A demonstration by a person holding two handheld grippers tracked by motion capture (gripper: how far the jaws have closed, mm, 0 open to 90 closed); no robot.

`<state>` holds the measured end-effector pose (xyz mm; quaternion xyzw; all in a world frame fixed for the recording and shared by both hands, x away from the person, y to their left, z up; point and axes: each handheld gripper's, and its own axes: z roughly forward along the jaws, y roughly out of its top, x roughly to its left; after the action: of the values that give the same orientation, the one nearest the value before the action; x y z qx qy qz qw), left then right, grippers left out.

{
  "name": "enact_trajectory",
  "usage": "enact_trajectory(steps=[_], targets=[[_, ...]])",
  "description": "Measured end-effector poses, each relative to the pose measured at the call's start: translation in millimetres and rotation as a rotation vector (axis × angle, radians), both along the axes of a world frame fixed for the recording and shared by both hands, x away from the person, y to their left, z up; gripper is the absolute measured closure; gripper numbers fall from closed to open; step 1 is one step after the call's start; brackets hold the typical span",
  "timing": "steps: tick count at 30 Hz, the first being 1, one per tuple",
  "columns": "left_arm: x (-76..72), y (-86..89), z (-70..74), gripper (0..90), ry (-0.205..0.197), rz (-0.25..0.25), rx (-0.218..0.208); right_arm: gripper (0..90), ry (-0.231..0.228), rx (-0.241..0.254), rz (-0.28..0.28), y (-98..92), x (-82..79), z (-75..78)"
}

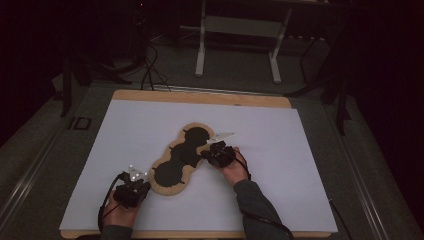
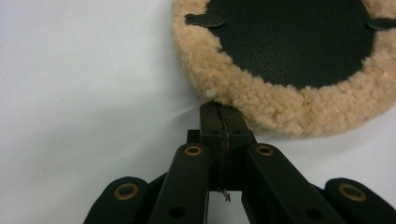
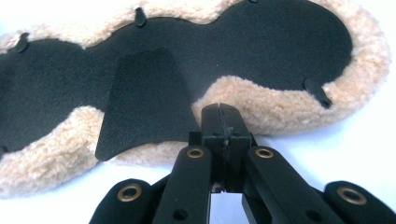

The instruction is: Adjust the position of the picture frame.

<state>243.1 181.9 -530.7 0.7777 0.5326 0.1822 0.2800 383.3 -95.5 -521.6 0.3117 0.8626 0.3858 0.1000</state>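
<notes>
While the fleece pad (image 1: 176,159) lies flat, both tools, left (image 2: 219,108) and right (image 3: 220,109), sit closed, empty.

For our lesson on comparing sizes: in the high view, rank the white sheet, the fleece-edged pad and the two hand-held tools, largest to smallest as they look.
1. White sheet.
2. Fleece-edged pad.
3. Left tool and right tool: they look alike, so unranked.
</notes>
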Motion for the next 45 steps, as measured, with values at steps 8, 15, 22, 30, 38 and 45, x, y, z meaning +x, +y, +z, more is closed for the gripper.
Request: enact_trajectory(steps=[8,15,22,30,38,45], targets=[[12.0,3.2,-0.2,90.0,-0.012,0.042,0.020,90.0,-0.010,-0.003,0.013,-3.2,-6.8,0.2],[21.4,7.4,-0.4,90.0,-0.015,0.059,0.017,90.0,-0.018,-0.002,0.026,-6.8,-14.5,0.1],[32.3,8.8,-0.3,90.0,-0.012,0.082,0.014,90.0,-0.021,-0.020,0.047,-9.8,-23.8,1.8],[43.0,9.1,-0.3,90.0,-0.012,0.104,0.006,90.0,-0.037,-0.031,0.055,-11.7,-34.1,1.7],[51.5,6.4,0.4,90.0,-0.010,0.108,0.023,90.0,-0.047,-0.039,0.072,-13.8,-41.9,4.1],[58.7,10.9,-0.6,90.0,-0.009,0.101,-0.015,90.0,-0.047,-0.046,0.079,-13.6,-45.7,8.0]])
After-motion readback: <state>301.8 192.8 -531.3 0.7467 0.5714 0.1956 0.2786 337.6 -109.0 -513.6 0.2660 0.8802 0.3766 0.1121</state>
